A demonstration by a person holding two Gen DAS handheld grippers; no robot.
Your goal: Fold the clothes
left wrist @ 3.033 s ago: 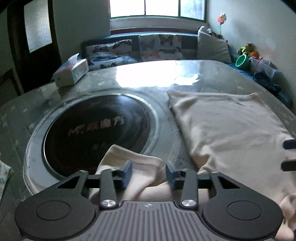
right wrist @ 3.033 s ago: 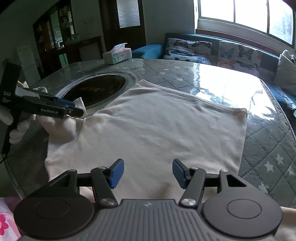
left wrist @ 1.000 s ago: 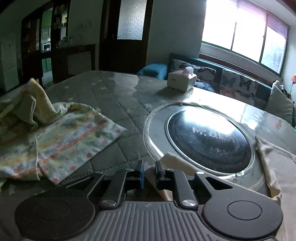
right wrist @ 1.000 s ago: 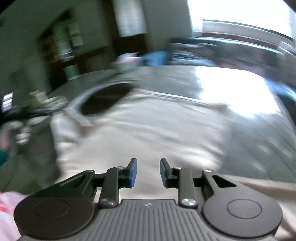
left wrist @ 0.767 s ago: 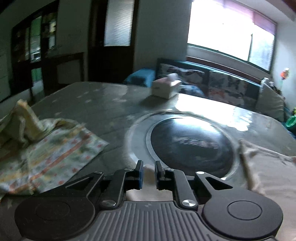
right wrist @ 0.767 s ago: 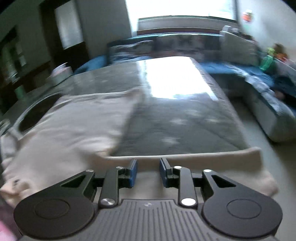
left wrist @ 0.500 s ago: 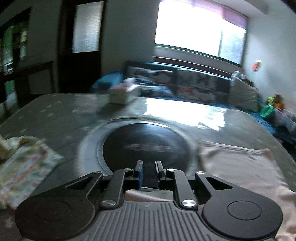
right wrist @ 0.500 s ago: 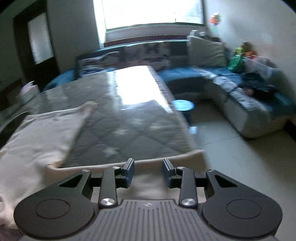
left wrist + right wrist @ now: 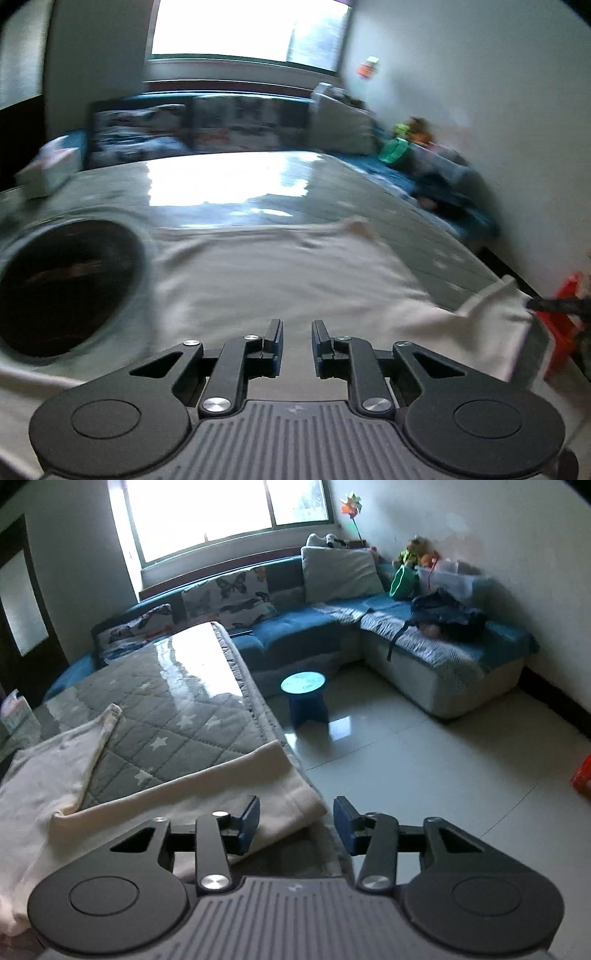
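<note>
A cream garment lies spread on the grey quilted table; its sleeve stretches to the table's right edge in the right wrist view. My left gripper hovers over the garment's near part, jaws a small gap apart with nothing between them. My right gripper is open above the sleeve end at the table edge, empty. The right gripper's tip also shows in the left wrist view at the sleeve end.
A dark round hotplate is set in the table at left. A tissue box stands at the far left. A blue sofa, a blue stool and tiled floor lie past the table edge.
Both grippers have opened; the right one opened wide and let go of the sleeve. The left gripper swung right from the hotplate to over the garment. The sleeve now lies stretched out to the right.
</note>
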